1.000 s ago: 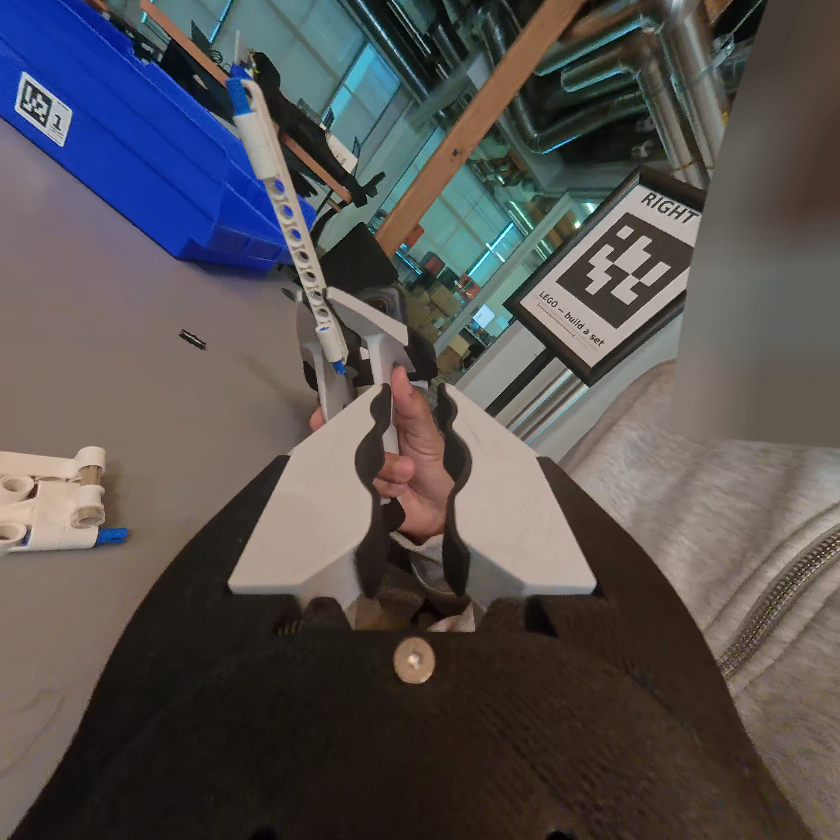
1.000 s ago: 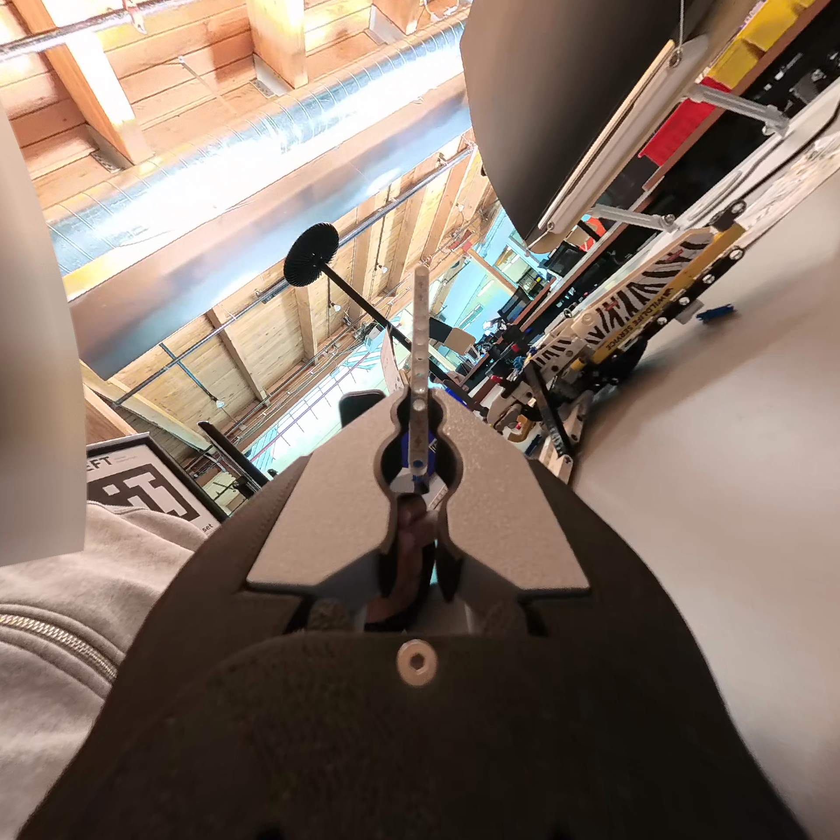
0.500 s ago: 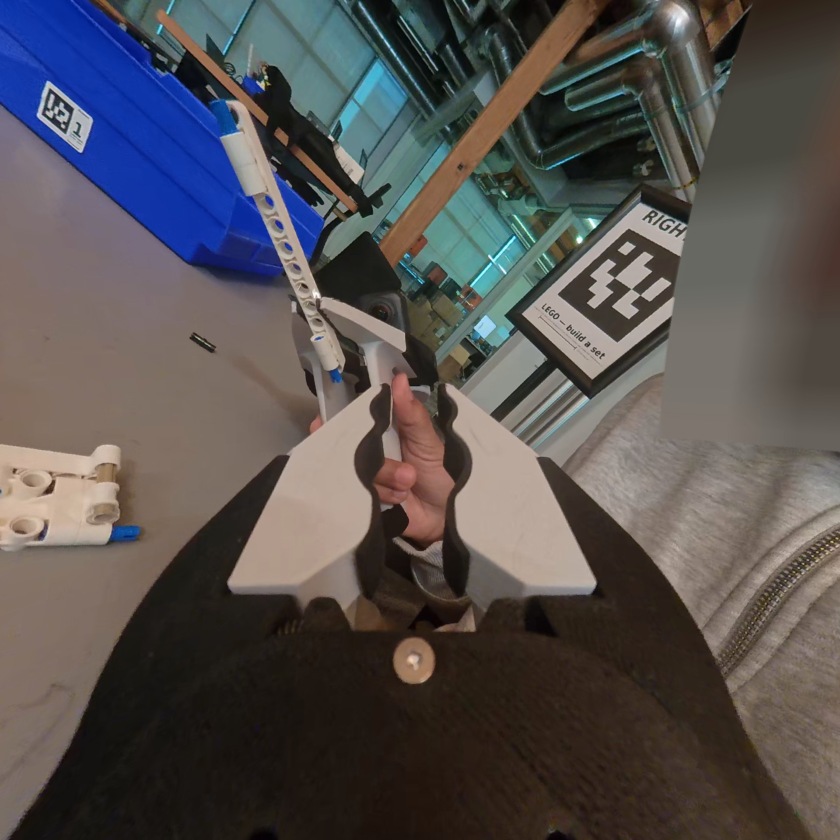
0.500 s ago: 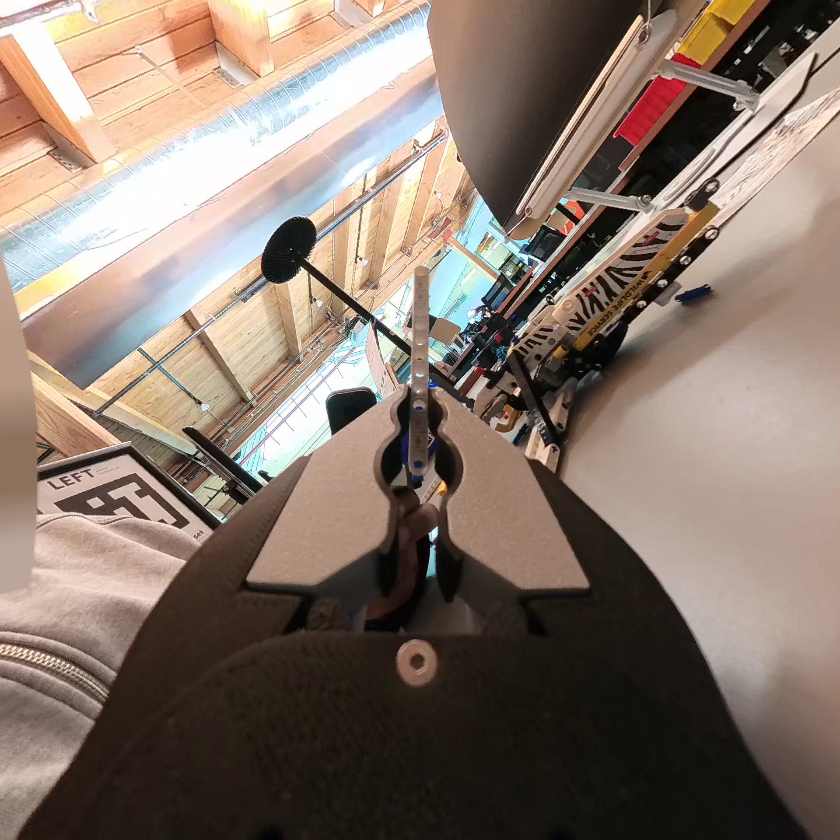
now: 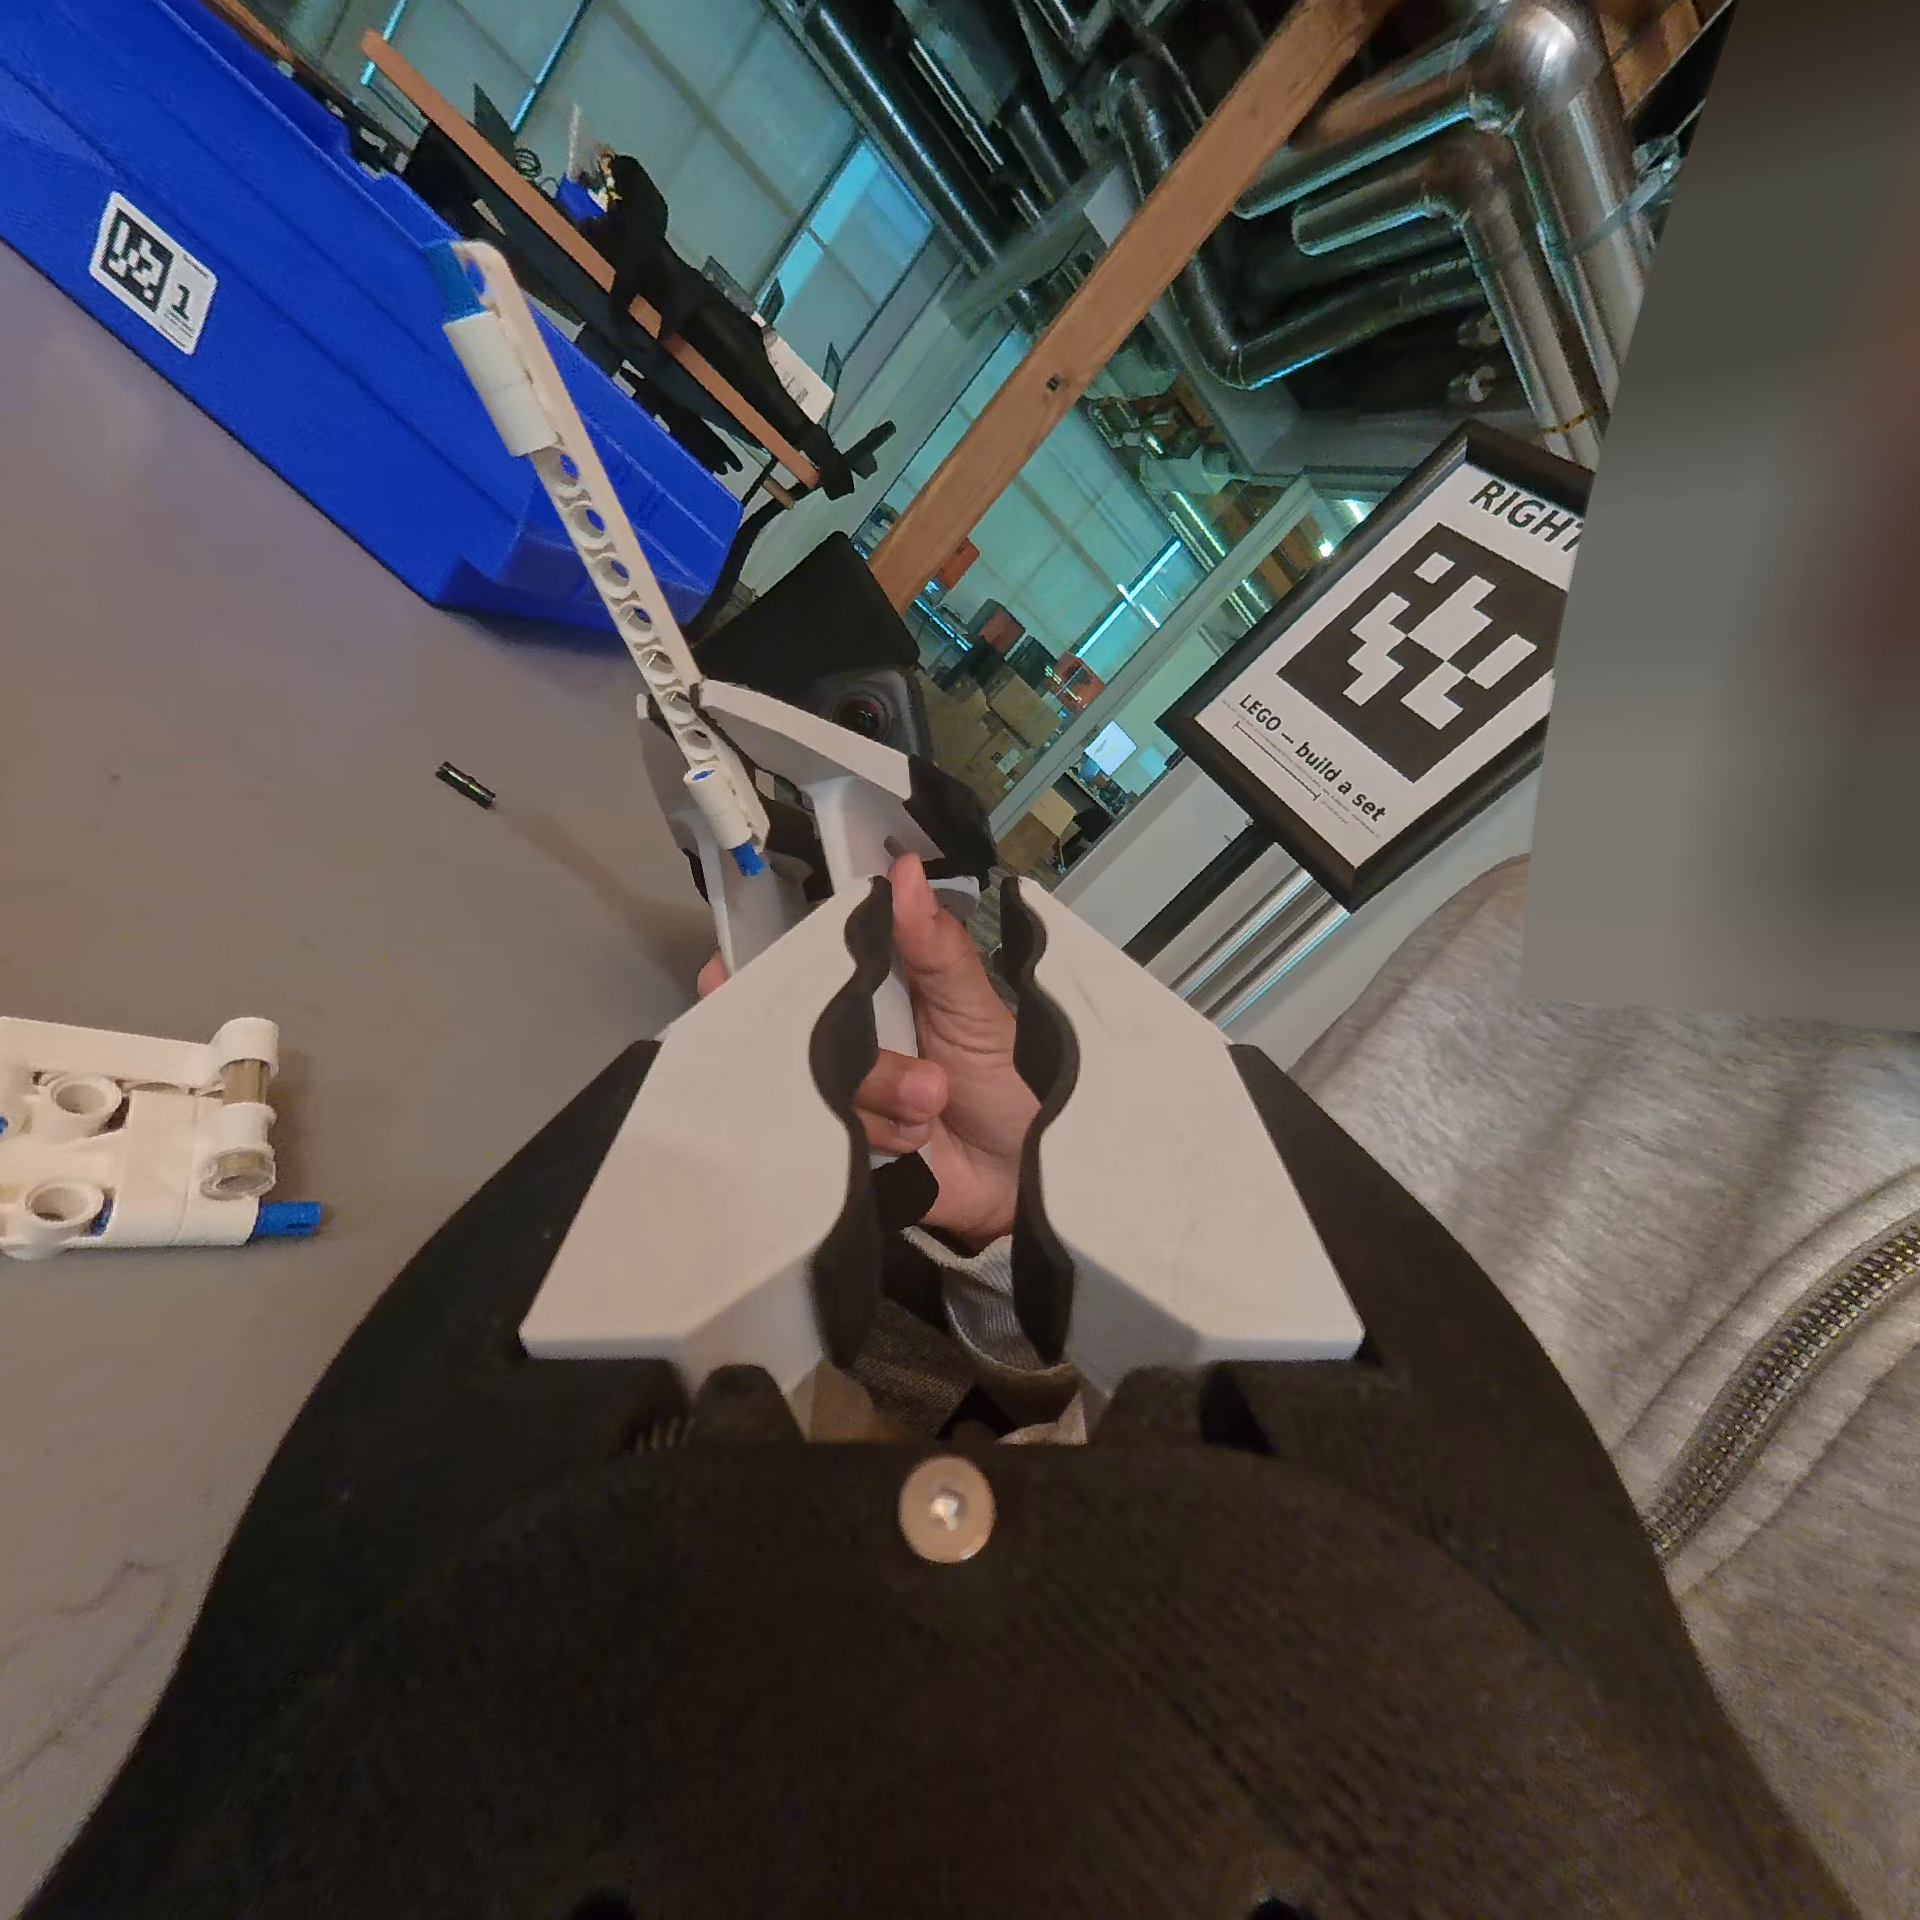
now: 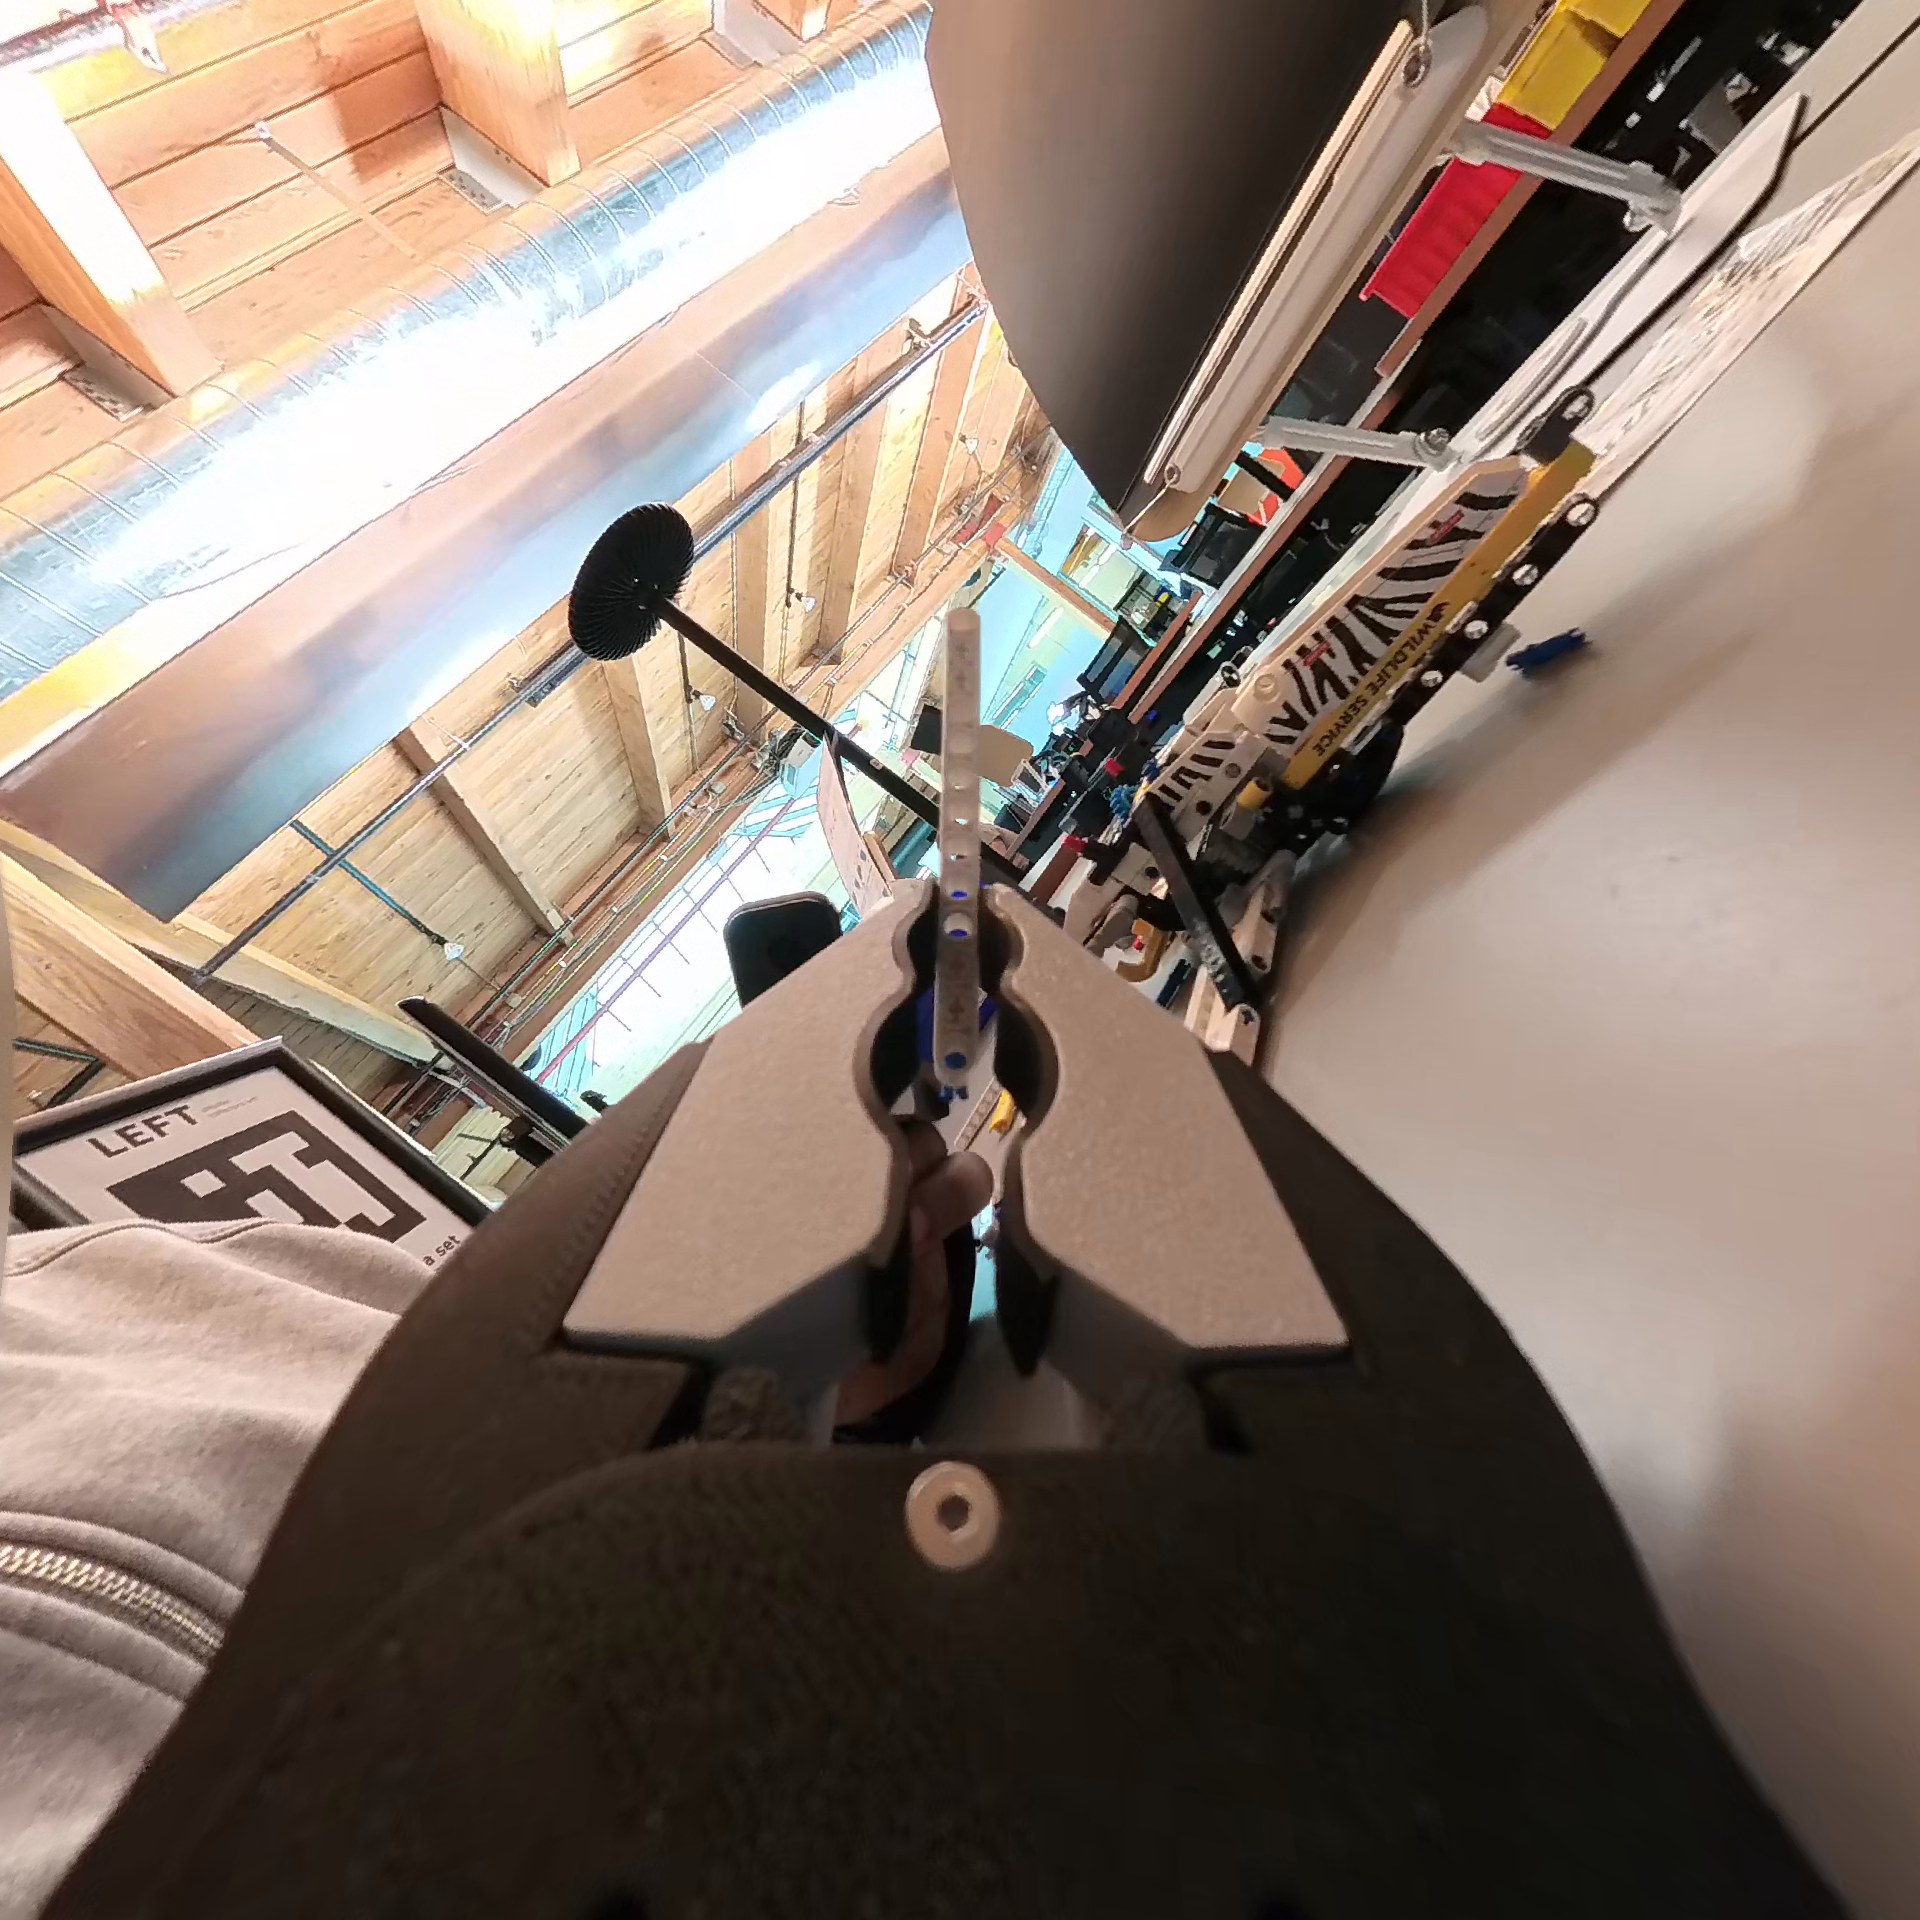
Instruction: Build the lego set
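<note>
My right gripper (image 6: 957, 906) is shut on a long white beam with holes (image 6: 961, 764), which stands up out of the jaws with blue pins near its gripped end. In the left wrist view that beam (image 5: 613, 566) leans up and to the left from the right gripper (image 5: 717, 764), with a white sleeve and a blue tip at its top. My left gripper (image 5: 943, 902) is open and empty, just below the right one, with a hand seen between its jaws. A white sub-assembly with blue pins (image 5: 125, 1138) lies on the grey table (image 5: 260, 883) to the left.
A small black pin (image 5: 464, 784) lies on the table, and a blue bin (image 5: 312, 343) stands behind it. A zebra-striped lego vehicle (image 6: 1351, 665) stands on the table beyond the right gripper, with a loose blue pin (image 6: 1548, 649) beside it. Framed signs (image 5: 1403, 675) stand near the person's grey sleeve (image 5: 1558, 1195). The left gripper's tips are roughly 7 cm from the right gripper's. My right gripper is the nearer one to the zebra-striped lego vehicle (image 6: 1351, 665): about 15 cm, against 20 cm.
The held beam has tilted a little more to the left in the left wrist view, and both views have shifted slightly. The right gripper keeps its hold; the left stays open.
</note>
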